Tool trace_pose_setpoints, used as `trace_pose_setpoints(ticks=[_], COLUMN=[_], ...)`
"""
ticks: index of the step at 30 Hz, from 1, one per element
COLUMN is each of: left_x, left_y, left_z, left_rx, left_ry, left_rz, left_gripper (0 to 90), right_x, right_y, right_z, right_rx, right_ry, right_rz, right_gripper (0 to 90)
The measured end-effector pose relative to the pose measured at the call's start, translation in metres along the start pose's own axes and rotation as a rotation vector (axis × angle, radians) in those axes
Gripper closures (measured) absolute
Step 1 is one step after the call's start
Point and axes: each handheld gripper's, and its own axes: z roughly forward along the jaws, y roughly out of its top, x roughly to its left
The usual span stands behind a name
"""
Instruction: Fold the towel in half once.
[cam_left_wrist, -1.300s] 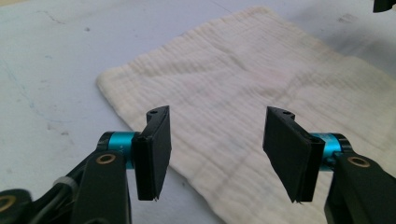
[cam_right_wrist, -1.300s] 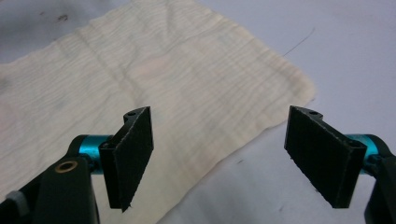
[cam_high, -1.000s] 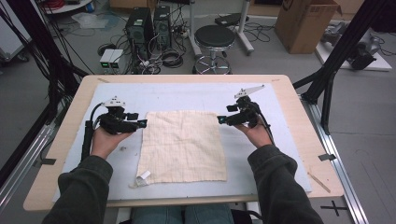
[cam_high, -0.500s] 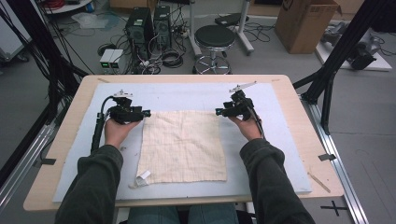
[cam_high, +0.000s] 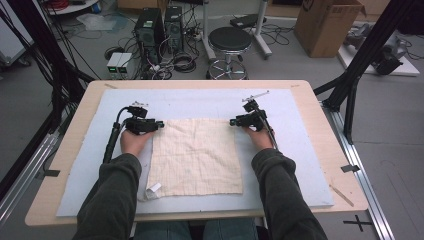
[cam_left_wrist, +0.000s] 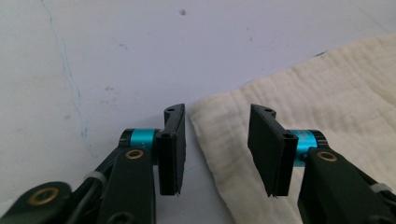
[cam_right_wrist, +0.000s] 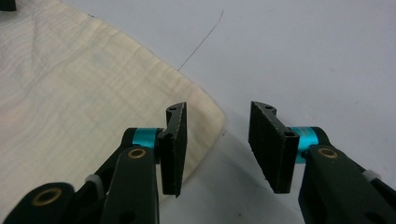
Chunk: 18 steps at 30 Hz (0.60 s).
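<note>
1. The cream cloth (cam_high: 195, 157) is spread flat at the centre of the surface (cam_high: 310, 150).
2. The left tongs (cam_left_wrist: 217, 149) are set at its 11 o'clock corner, jaws apart and just closing, nothing clamped.
3. The right tongs (cam_right_wrist: 217, 147) are set at its 1 o'clock corner, likewise apart and closing.

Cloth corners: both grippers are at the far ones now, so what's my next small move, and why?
Probably finish closing both. The left gripper and right gripper have just been closing, and each straddles a far corner of the cloth, pads not yet pressing. Once pinched, lift together.
</note>
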Motion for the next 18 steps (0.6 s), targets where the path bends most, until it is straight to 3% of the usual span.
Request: trace_pose_setpoints(ticks=[2, 4, 8, 11, 15, 18], left_x=[-0.001, -0.002, -0.003, -0.004, -0.002, -0.001], left_y=[0.000, 0.000, 0.000, 0.001, 0.005, 0.006], left_z=[0.000, 0.000, 0.000, -0.003, -0.011, -0.017], left_rx=[0.005, 0.006, 0.017, 0.005, -0.038, -0.051], left_ry=[0.018, 0.007, -0.020, -0.025, -0.042, -0.053], left_rz=[0.008, 0.017, 0.022, 0.045, 0.043, 0.047], left_gripper=[63.6, 70.7, 85.3, 86.0, 86.5, 86.6], right_x=[0.003, 0.004, 0.008, 0.008, 0.005, 0.005], right_y=[0.000, 0.000, 0.000, 0.001, 0.002, 0.004], right_z=[0.003, 0.004, 0.005, 0.005, -0.003, -0.010], right_rx=[0.008, 0.006, 0.020, 0.017, -0.013, -0.035], right_ry=[-0.017, -0.003, -0.003, 0.008, 0.023, 0.026], right_rz=[0.000, 0.005, -0.002, -0.003, 0.022, 0.003], right_gripper=[61.7, 65.6, 84.7, 85.7, 86.0, 86.0])
